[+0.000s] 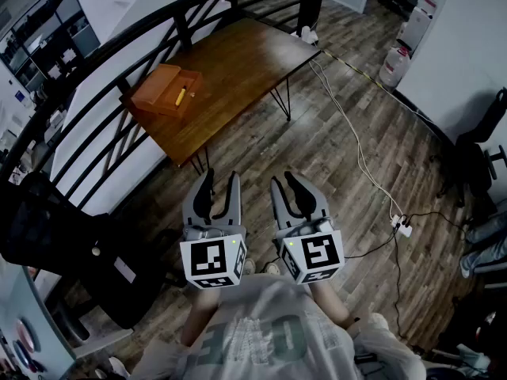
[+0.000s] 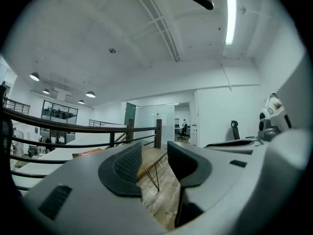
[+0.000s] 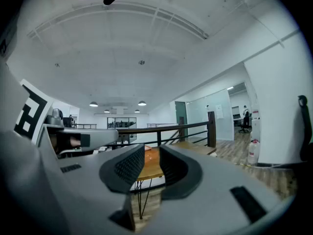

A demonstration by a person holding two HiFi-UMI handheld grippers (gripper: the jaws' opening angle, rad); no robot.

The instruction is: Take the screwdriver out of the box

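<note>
Wooden table at upper centre carries the box, screwdriver lying inside. Left gripper and right gripper sit lower centre, well apart from it, jaws parted, empty. A clumsy reach could shove the box off the table's edge.

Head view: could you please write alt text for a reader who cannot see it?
From above, a person holds the left gripper and the right gripper side by side, jaws apart and empty, over a plank floor. Ahead, a wooden table beside a black railing carries an open box with a yellow screwdriver inside.
</note>
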